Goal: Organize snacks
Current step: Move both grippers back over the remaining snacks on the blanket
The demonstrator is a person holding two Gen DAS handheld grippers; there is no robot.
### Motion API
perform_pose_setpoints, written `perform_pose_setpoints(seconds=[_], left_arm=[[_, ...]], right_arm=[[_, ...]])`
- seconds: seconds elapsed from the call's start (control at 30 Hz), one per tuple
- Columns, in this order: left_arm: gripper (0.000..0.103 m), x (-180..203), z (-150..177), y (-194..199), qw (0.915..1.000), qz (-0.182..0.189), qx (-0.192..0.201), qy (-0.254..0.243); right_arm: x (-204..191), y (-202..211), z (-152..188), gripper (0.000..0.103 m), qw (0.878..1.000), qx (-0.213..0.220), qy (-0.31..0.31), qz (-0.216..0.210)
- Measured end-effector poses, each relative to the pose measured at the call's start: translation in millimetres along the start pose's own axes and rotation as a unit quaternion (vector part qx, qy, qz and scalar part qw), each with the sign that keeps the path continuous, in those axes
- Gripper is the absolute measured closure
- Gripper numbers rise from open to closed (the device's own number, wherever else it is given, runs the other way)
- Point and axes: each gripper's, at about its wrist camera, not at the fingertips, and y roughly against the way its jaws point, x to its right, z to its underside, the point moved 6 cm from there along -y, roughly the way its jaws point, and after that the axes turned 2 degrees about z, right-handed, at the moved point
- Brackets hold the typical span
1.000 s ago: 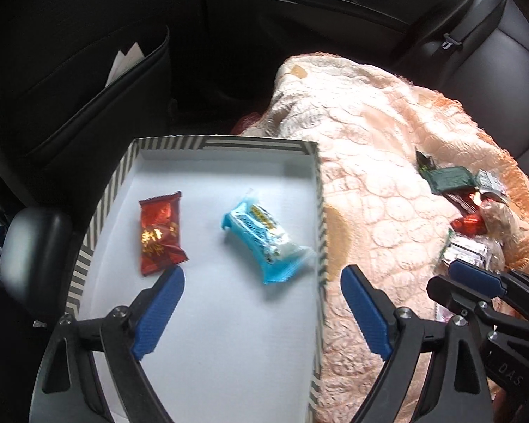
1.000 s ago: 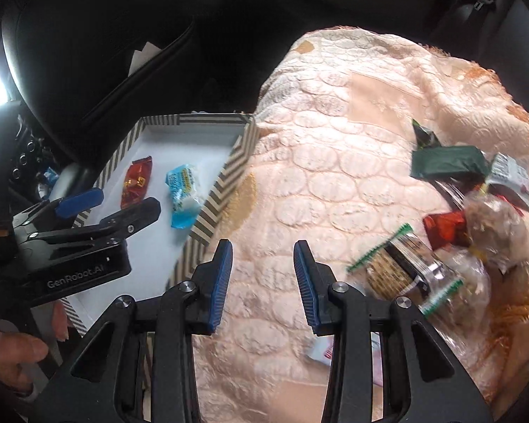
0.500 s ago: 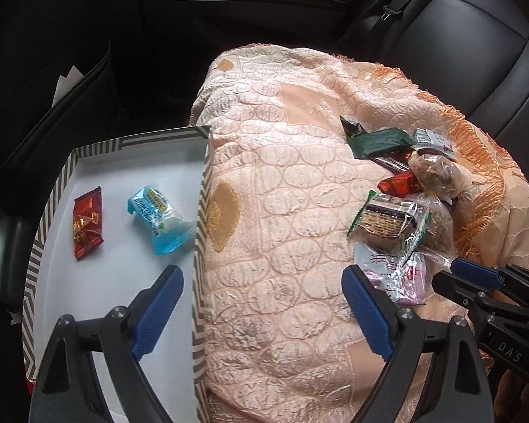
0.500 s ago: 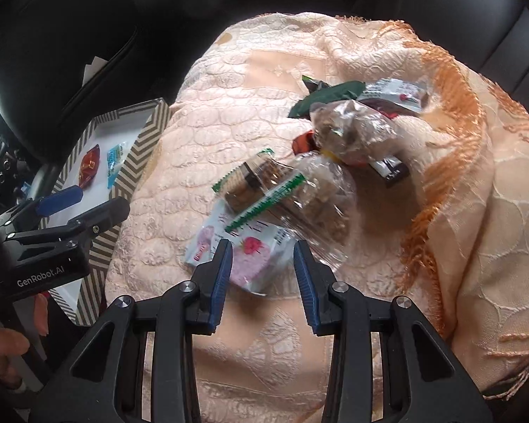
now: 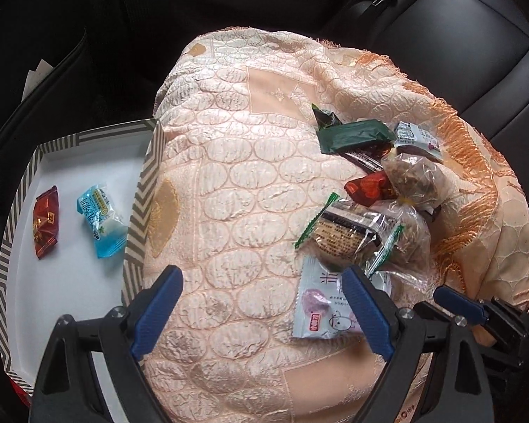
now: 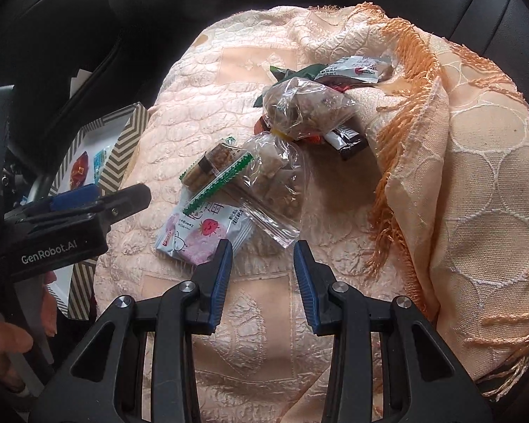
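Both grippers swung from the tray (image 5: 137, 211) to the snack pile (image 5: 363, 211) (on cloth), left gripper (image 5: 264, 310) spread, right gripper (image 6: 262, 271) narrow, empty.

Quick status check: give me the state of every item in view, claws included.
Left claw: open, empty.
Right claw: narrowly open, empty.
Tray: holds two snacks.
Red candy: flat in tray.
Blue packet: in tray, sealed.
White-pink packet: on blanket, partly under the cookie pack.
Cookie pack: sealed, on blanket.
Clear bag: tied, atop the pile.
Blanket: draped, crumpled.
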Motion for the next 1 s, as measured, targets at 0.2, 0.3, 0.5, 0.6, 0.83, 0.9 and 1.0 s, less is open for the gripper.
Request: perform_pose_setpoints(seconds=[0.2, 0.3, 0.5, 0.6, 0.83, 0.9, 1.0], left_arm=[[0.010, 13, -14, -10, 0.9998, 0.001, -0.004, 0.020], [0.010, 17, -18, -18, 0.9993, 0.003, -0.011, 0.035], [0.010, 21, -25, -34, 0.9950, 0.035, -0.037, 0.086], [0.010, 23, -29, -40, 0.9911, 0.048, -0.047, 0.114], [0.010, 31, -24, -52, 0.9834, 0.068, -0.079, 0.148], [0.010, 34, -22, -55, 0.9825, 0.070, -0.087, 0.149], [0.010, 35, -20, -60, 0.9794, 0.077, -0.095, 0.160]], right_arm=[[8, 1, 1, 0.067, 1.000, 0.002, -0.010, -0.004], [12, 3, -1, 0.067, 1.000, 0.005, -0.013, -0.006], [20, 7, -1, 0.067, 1.000, 0.006, -0.025, -0.013], [24, 5, 1, 0.067, 0.999, 0.002, -0.033, -0.018], [26, 3, 3, 0.067, 0.999, -0.001, -0.036, -0.027], [27, 3, 3, 0.067, 0.999, 0.000, -0.038, -0.028], [30, 5, 5, 0.067, 0.999, -0.001, -0.041, -0.030]])
